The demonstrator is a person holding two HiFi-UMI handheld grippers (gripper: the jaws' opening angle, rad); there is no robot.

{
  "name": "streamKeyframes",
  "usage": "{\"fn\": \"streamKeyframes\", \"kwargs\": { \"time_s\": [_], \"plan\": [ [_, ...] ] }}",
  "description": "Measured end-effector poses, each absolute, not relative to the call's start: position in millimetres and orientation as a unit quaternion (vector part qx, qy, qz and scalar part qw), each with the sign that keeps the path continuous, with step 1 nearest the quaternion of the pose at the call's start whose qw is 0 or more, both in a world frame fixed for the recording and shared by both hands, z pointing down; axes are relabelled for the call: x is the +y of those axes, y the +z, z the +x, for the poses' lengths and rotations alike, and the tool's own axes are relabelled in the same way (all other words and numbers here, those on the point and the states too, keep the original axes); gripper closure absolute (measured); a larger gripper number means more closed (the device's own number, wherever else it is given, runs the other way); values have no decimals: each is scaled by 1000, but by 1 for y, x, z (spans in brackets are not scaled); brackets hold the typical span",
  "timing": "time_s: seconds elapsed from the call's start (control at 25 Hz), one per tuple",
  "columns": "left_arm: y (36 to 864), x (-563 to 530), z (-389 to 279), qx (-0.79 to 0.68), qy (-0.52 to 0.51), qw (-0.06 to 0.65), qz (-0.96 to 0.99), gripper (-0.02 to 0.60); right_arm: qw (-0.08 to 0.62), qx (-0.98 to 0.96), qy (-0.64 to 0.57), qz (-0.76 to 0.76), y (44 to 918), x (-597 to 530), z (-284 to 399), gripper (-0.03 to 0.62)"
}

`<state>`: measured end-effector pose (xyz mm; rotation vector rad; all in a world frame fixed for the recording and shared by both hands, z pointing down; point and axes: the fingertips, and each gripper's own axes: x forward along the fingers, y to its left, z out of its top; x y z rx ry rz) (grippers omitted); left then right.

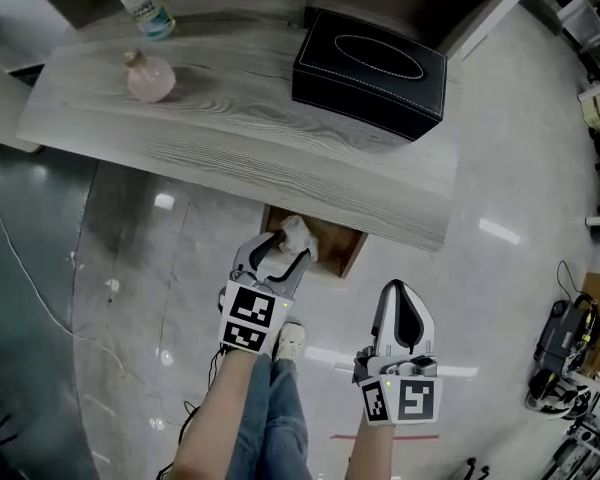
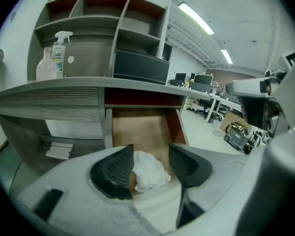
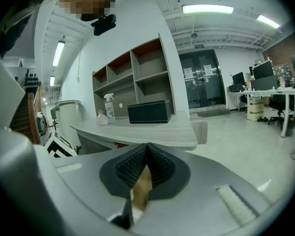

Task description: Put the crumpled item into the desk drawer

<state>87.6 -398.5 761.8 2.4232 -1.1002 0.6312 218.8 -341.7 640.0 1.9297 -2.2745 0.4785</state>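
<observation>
The crumpled white item sits between the jaws of my left gripper, over the front of the open desk drawer. It leans on the left pad, and a clear gap separates it from the right pad, so the gripper is open. In the head view the item shows at the tips of the left gripper, above the brown drawer that sticks out from under the desk. My right gripper hangs lower right of the drawer, shut and empty.
The grey wood-grain desk carries a black tissue box, a spray bottle and a small pink bottle. Shelves stand behind it. The person's legs and a shoe are below the drawer. Equipment lies on the floor at right.
</observation>
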Motion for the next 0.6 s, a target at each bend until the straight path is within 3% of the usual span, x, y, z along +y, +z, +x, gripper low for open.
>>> {"fn": "streamKeyframes", "kwargs": {
  "time_s": [0.08, 0.2, 0.6],
  "plan": [
    [750, -397, 84, -402, 217, 197, 868, 370, 58, -752, 156, 638, 637, -345, 222, 588],
    [709, -397, 74, -419, 190, 176, 870, 442, 49, -753, 146, 639, 616, -352, 228, 588],
    [472, -441, 51, -468, 67, 44, 880, 568, -6, -766, 73, 639, 463, -381, 236, 588]
  ]
}}
